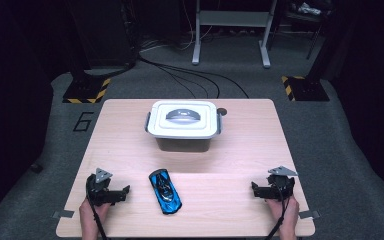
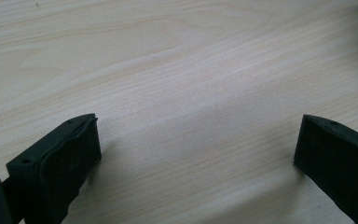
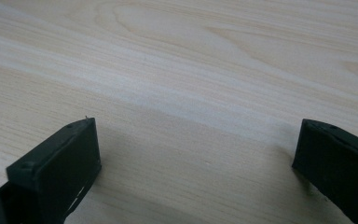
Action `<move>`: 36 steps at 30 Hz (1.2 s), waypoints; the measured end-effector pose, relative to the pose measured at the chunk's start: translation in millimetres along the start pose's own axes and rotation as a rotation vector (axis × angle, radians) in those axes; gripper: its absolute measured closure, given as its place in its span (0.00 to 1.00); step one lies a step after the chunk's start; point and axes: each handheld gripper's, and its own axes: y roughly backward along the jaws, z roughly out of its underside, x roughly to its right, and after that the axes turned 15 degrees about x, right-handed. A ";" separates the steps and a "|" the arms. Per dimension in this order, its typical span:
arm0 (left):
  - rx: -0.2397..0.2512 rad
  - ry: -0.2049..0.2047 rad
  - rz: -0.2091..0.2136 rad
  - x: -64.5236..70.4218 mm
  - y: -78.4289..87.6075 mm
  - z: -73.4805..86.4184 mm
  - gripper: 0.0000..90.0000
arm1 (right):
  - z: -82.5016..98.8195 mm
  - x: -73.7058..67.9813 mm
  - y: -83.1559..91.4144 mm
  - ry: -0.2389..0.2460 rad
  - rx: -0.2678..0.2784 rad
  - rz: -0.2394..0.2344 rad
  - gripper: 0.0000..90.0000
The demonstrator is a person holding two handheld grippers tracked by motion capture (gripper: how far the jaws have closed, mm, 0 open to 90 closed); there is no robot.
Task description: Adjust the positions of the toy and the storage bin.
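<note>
A blue and black toy car (image 1: 165, 191) lies on the wooden table (image 1: 130, 145) near the front, between the two hands. Behind it at mid-table stands a white lidded box (image 1: 183, 123) with a grey handle, its lid on. My left gripper (image 1: 125, 191) rests on the table left of the car, open and empty, jaws pointing toward the car. My right gripper (image 1: 255, 188) rests at the front right, open and empty. In the left gripper view (image 2: 196, 144) and the right gripper view (image 3: 193, 144) the jaws stand wide apart over bare wood.
The table sits on grey carpet with cables (image 1: 190, 75) behind it. Stand bases with yellow-black tape (image 1: 86, 90) flank the far corners. A small dark disc (image 1: 222, 111) lies by the box's right rear corner.
</note>
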 end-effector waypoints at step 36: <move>0.000 -0.001 -0.001 0.1 0.0 -0.1 0.01 | -25.5 -46.4 19.1 0.000 0.042 -0.047 0.00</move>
